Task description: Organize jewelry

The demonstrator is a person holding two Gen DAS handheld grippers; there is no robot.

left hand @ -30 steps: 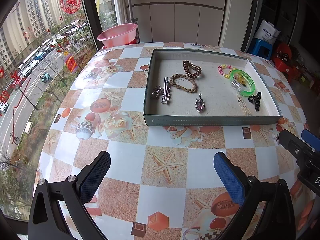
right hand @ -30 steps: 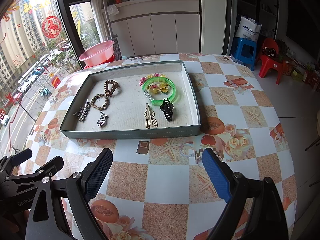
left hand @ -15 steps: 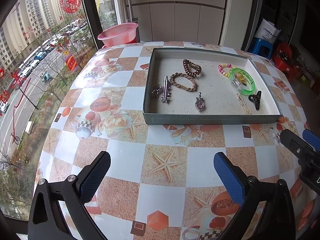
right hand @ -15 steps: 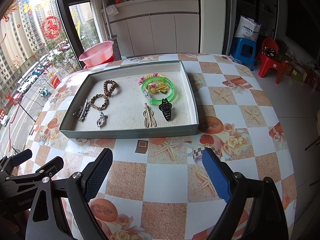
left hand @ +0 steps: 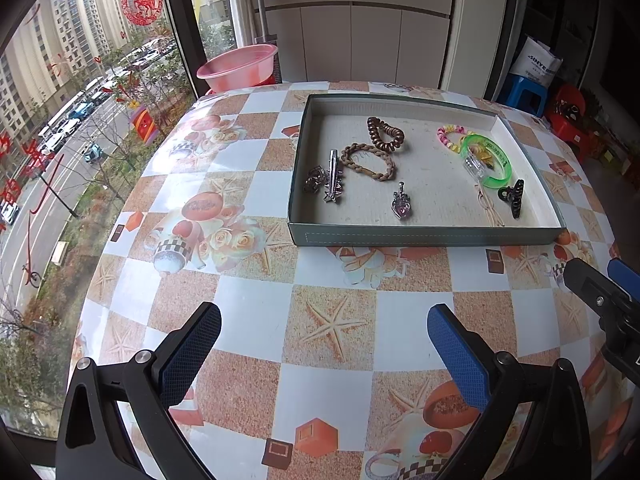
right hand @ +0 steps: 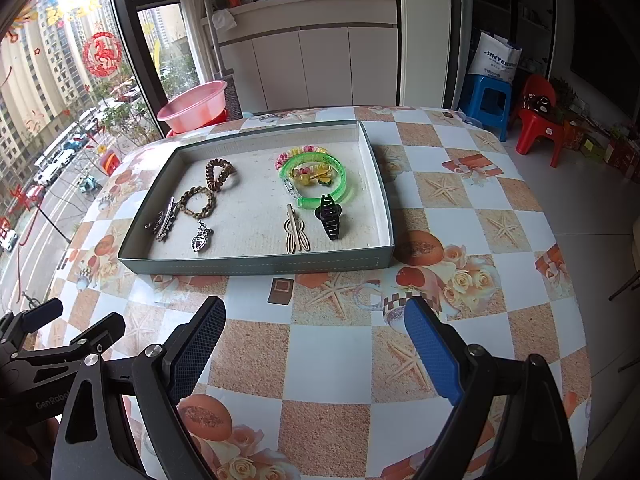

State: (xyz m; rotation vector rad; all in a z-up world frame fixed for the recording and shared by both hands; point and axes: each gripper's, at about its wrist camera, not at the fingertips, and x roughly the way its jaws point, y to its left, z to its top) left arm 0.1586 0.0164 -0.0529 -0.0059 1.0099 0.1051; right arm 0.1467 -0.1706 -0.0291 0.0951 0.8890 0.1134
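You hold both grippers above the table, near its front edge, and both point toward the tray that stands further back. Your left gripper has its fingers spread wide with nothing between them, and your right gripper is the same, wide and holding nothing. The tray lies with its long axis from left to right across your view. Inside, at the left end, the silver clip lies with its long axis pointing away from you, and the braided band is just beside it. The coil tie lies behind the band, and the pendant is near the front wall. At the right end, the green bangle lies over a pastel coil tie. The black claw clip and the beige clip point their long axes toward you. The small yellow thing inside the bangle is hard to make out. In the left view, only a part of your right gripper shows at the right edge.
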